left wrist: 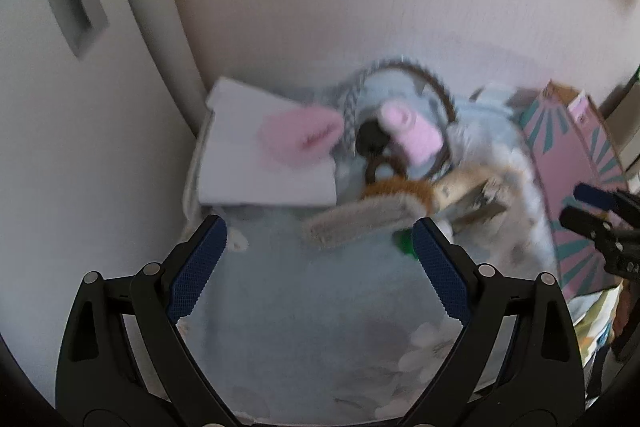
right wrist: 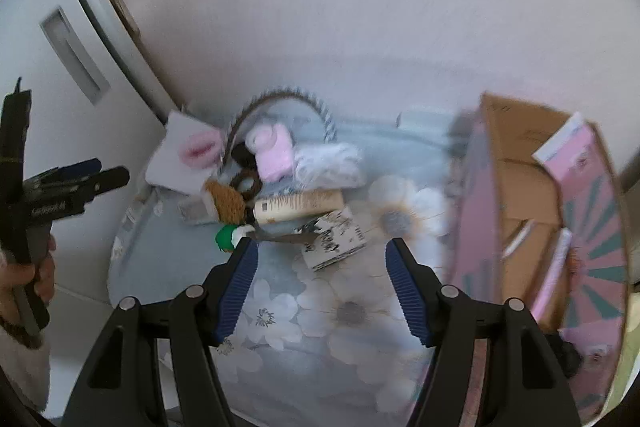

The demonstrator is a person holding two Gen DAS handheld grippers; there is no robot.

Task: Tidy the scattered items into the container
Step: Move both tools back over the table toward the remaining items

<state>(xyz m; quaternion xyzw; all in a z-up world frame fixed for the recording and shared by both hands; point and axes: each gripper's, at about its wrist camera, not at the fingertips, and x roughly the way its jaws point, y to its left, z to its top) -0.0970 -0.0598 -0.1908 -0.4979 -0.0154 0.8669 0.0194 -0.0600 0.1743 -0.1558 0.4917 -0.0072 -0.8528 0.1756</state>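
Box stands open at my right on floral cloth. Scattered items lie well apart from it by wall: tube, pink sock, headband, white card. I see left gripper released, empty. Right gripper released, empty, over cloth.

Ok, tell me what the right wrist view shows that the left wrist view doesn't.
Only the right wrist view shows the open pink cardboard box's brown inside, the black-and-white printed packet and the person's hand holding the left gripper. Only the left wrist view shows the right gripper from outside. Both show the pink plush toy and cream tube on the flowered blue cloth.
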